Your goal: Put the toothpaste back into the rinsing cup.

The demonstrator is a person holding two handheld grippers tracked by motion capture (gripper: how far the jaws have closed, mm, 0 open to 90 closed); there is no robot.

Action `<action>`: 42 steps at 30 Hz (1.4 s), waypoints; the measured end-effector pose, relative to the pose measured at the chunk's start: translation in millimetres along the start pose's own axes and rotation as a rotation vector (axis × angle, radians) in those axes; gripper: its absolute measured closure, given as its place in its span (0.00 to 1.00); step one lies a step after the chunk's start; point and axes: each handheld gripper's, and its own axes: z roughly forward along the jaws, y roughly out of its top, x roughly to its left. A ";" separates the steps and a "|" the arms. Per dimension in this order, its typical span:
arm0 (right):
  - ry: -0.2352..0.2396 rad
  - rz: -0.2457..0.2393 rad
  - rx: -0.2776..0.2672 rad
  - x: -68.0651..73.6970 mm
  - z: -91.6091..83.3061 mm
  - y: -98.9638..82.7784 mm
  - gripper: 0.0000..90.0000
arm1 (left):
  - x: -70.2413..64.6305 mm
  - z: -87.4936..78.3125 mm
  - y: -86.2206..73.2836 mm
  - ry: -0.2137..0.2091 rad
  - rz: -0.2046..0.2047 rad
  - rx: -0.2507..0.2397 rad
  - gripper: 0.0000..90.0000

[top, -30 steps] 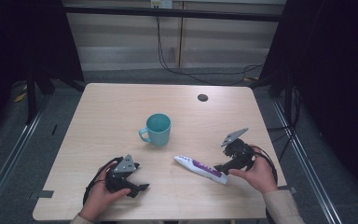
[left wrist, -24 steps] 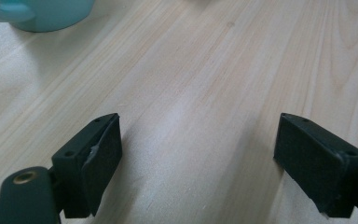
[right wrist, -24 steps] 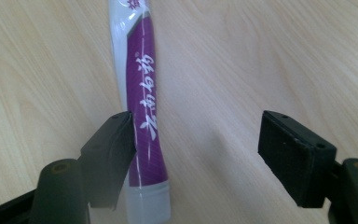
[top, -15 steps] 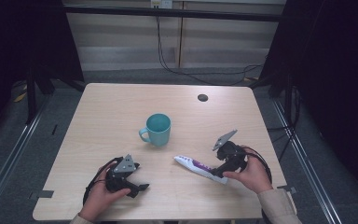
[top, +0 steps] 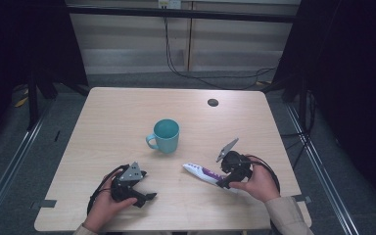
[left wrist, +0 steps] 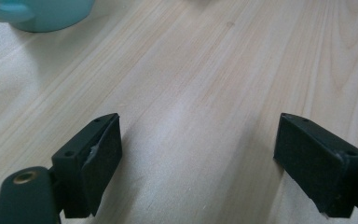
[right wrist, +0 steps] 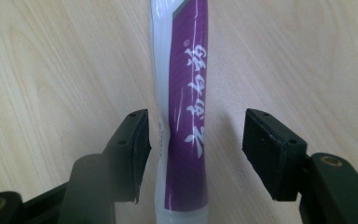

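Toothpaste tube lies flat on the table, straddled by the closing, not-yet-gripping right gripper; left gripper rests open, empty; lifting remains.

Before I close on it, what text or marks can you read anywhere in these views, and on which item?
"云南白药", white characters running along the purple band of the toothpaste tube, seen in the right gripper view; the strokes are stylised, so this reading is likely, not certain.
"®", a small mark beside those characters.
The teal mug and table carry no text.
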 end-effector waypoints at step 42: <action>-0.009 -0.063 0.096 11.1 7.3 -1.0 0.82 | 0.7 -0.2 0.3 -0.003 0.004 0.004 0.17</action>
